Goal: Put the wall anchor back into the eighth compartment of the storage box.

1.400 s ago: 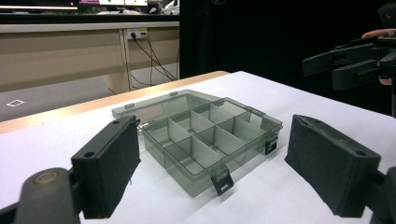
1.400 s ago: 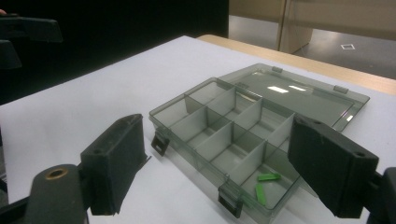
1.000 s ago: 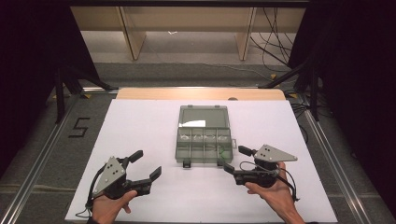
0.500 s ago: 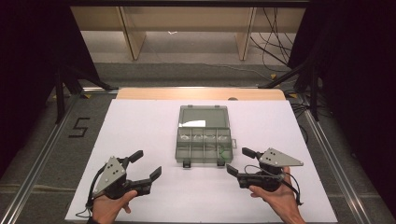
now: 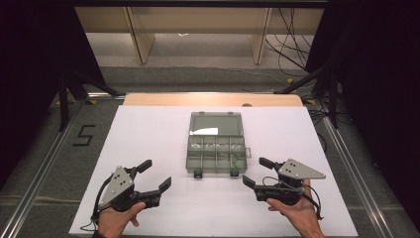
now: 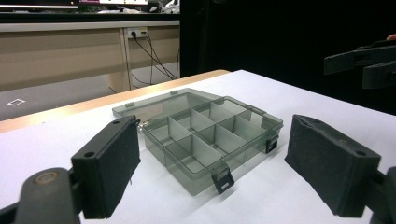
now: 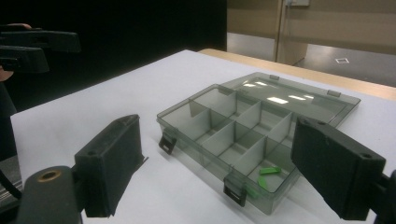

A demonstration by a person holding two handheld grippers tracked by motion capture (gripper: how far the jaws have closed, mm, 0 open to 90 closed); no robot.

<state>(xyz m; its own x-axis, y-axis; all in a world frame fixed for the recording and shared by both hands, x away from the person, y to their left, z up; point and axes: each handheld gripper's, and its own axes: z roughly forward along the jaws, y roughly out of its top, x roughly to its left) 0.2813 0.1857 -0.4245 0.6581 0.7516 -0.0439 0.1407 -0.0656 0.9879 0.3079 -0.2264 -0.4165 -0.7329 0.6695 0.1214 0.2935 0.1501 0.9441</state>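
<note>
The right gripper point(image 5: 255, 173) is now a bit farther right and nearer, away from the box point(image 5: 216, 153).

Open box point(image 5: 216, 147) stands between bare side margins.

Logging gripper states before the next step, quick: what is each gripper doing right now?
Left gripper: open, holding nothing, short of the organizer box.
Right gripper: open, holding nothing, beside the box's near right corner.

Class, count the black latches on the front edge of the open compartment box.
2: the left latch and the right latch, both on the near front wall of the box, facing the open grippers.
</note>
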